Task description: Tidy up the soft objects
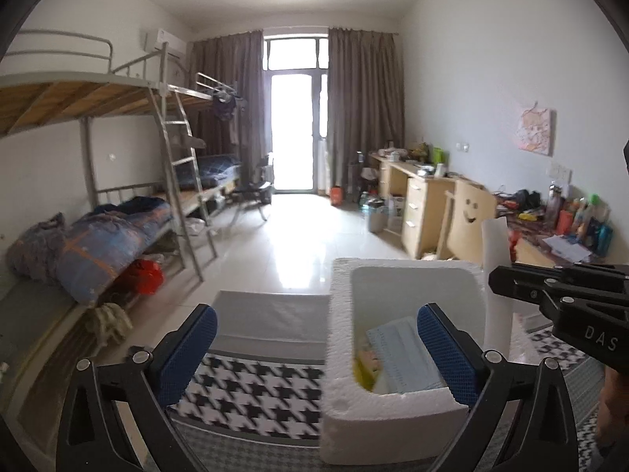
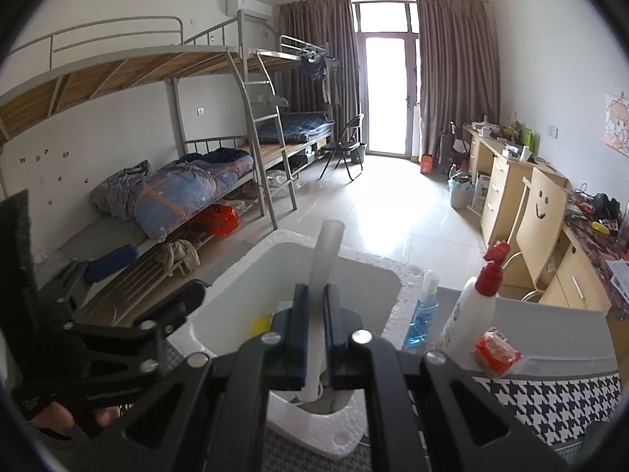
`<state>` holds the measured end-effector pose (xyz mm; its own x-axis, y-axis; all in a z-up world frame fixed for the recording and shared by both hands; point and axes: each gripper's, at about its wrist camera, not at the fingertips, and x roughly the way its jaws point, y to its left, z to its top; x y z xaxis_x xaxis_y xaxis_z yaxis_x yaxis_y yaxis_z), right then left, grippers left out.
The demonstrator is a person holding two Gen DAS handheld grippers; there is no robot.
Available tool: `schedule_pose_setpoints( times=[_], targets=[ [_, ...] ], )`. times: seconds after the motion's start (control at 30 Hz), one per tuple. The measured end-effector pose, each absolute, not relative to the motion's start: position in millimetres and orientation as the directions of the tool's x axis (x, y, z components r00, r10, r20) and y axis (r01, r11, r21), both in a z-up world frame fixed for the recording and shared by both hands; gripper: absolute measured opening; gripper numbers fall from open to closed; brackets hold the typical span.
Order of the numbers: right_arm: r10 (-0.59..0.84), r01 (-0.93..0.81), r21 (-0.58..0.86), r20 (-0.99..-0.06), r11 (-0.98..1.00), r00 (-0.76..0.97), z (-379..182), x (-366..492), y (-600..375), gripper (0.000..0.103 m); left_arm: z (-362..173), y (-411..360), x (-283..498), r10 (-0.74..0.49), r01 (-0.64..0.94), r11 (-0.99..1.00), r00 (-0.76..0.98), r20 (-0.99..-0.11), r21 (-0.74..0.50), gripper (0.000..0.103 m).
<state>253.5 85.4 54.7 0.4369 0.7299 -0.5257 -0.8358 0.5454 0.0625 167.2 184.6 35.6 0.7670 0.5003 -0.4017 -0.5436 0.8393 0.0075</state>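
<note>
While clamped, foam sheet (image 2: 328, 251) upright, long axis vertical

Typical dorm room here. Out past the fingertips there's a balcony door (image 2: 384, 94) with brown curtains (image 2: 452, 70). Off to the left of the fingers, metal bunk beds (image 1: 118, 126) with a rumpled blue quilt (image 2: 177, 192). To the right, a wooden desk (image 1: 424, 196), a chair with a smiley face (image 2: 540, 220), and a red-capped lotion bottle (image 2: 469, 310).
</note>
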Motion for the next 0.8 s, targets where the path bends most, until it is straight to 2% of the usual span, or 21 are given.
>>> schedule_pose_setpoints(
  times=[0.2,0.27,0.3,0.33,0.4,0.67,0.77,0.8],
  targets=[
    [0.721,-0.837,0.059,-0.544,0.544,0.43,49,253,95,0.01,35,190,158,0.519,-0.564,0.825,0.761,-0.39,-0.003,0.102],
    [0.713,-0.833,0.055,-0.551,0.55,0.434,46,254,97,0.015,33,190,157,0.521,-0.564,0.826,0.758,-0.392,0.006,0.102],
    [0.706,-0.833,0.043,-0.557,0.551,0.438,44,254,98,0.025,32,191,157,0.525,-0.569,0.823,0.756,-0.391,0.005,0.102],
    [0.699,-0.832,0.034,-0.562,0.554,0.442,43,254,99,0.042,32,191,156,0.53,-0.575,0.818,0.754,-0.388,0.0,0.102],
    [0.692,-0.825,0.035,-0.565,0.564,0.449,44,254,100,0.064,31,191,155,0.531,-0.579,0.815,0.751,-0.393,-0.005,0.102],
    [0.704,-0.815,0.06,-0.543,0.577,0.458,51,251,82,0.067,33,183,152,0.513,-0.557,0.83,0.763,-0.394,0.002,0.102],
    [0.706,-0.81,0.066,-0.534,0.583,0.465,54,249,75,0.07,36,179,147,0.511,-0.554,0.833,0.769,-0.384,-0.003,0.102],
    [0.709,-0.809,0.069,-0.53,0.584,0.466,54,248,75,0.074,37,180,144,0.506,-0.55,0.835,0.773,-0.383,-0.005,0.102]
  ],
)
